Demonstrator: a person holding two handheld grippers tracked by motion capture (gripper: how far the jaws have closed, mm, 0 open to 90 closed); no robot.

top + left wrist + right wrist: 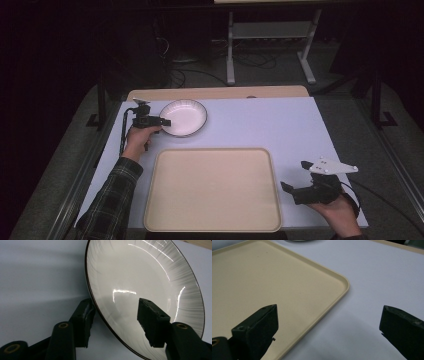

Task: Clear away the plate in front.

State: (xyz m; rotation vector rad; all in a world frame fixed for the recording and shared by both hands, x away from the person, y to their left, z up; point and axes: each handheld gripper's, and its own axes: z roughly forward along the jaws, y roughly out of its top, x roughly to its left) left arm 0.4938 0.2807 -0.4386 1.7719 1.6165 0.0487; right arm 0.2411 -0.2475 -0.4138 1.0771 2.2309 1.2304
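Straddling the near rim of the white bowl (147,287), the left gripper (116,320) is at the grasping step: one jaw sits outside the rim on the table side, the other inside the bowl, and a gap is visible between the inner pad and the bowl wall. The jaws stand about half open with the rim between them, not clamped on it. In the high view the bowl (184,117) rests on the white table (280,125) at its far left, just beyond the far left corner of the beige tray (212,190), and the left gripper (162,121) reaches it from the left. The likely next move is to close onto the rim until both pads bite, then lift the bowl and carry it toward the tray; a thin glazed rim may slip, so the grip should be firm before lifting.

Farther right, the right gripper (295,175) hovers near the tray's right edge, jaws wide apart and holding nothing.
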